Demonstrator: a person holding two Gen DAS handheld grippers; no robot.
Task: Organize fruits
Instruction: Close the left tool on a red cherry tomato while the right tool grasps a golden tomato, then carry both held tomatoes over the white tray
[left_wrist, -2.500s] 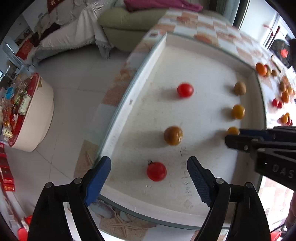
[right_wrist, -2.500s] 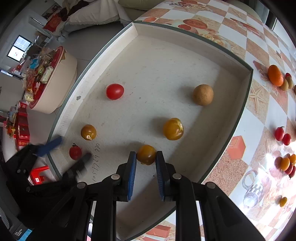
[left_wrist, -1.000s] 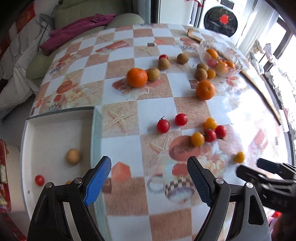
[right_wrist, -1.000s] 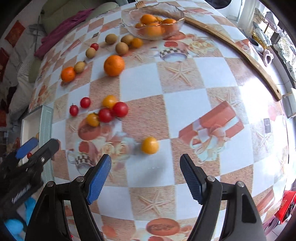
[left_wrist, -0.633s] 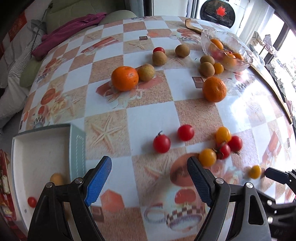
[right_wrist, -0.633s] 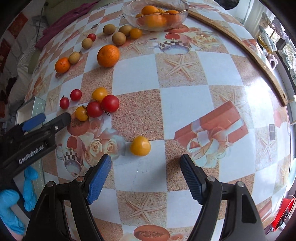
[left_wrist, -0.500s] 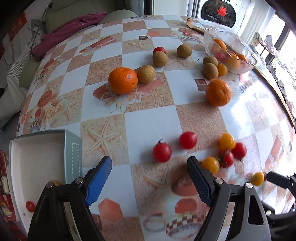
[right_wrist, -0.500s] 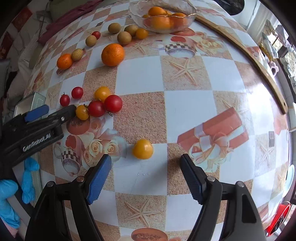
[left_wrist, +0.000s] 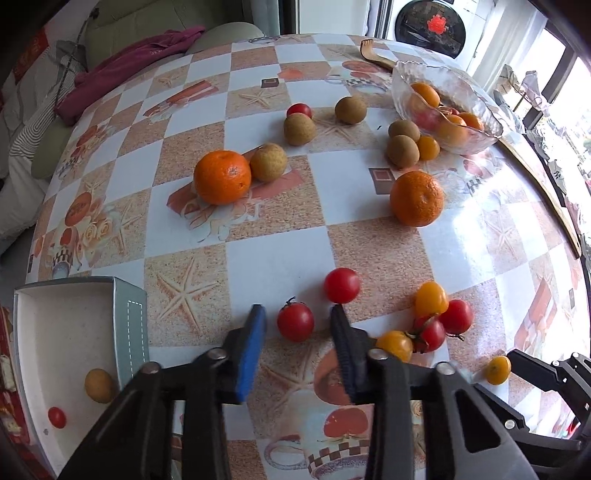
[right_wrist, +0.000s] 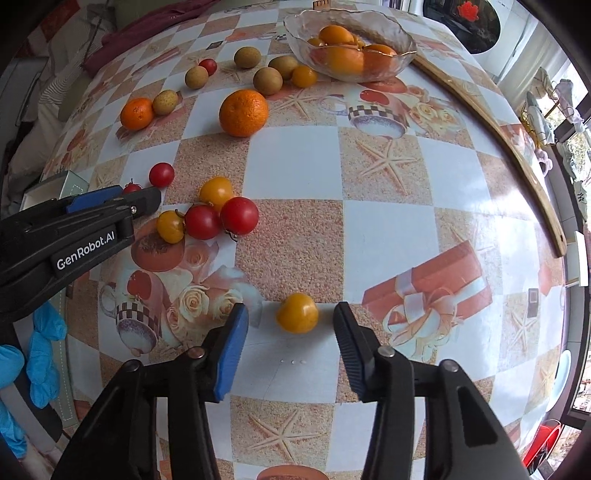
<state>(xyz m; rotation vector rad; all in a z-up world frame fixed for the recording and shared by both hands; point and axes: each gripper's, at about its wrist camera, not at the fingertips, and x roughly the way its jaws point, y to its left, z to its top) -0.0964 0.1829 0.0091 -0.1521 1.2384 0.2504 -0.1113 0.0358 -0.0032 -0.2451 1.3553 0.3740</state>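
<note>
In the left wrist view my left gripper (left_wrist: 298, 326) points down at the tablecloth with a stemmed red cherry tomato (left_wrist: 295, 321) between its jaws. The jaws are closing, and a small gap still shows on each side of the tomato. My right gripper (right_wrist: 290, 328) straddles a yellow cherry tomato (right_wrist: 297, 313) in the right wrist view. Its jaws are also closing, with a wider gap either side. The white tray (left_wrist: 127, 325) at the lower left holds a tan round fruit (left_wrist: 99, 386) and a small red tomato (left_wrist: 56, 417).
A cluster of red and yellow tomatoes (left_wrist: 432, 317) and a single red tomato (left_wrist: 341, 285) lie right of the left gripper. Two oranges (left_wrist: 221, 176) (left_wrist: 416, 197), several brown fruits and a glass bowl (left_wrist: 480, 122) of oranges sit farther back. A blue-gloved hand (right_wrist: 40, 343) shows at the left.
Both grippers have sunk closer to the table, and both pairs of jaws have narrowed from wide open around their tomatoes. The red tomato now lies between the left jaws.
</note>
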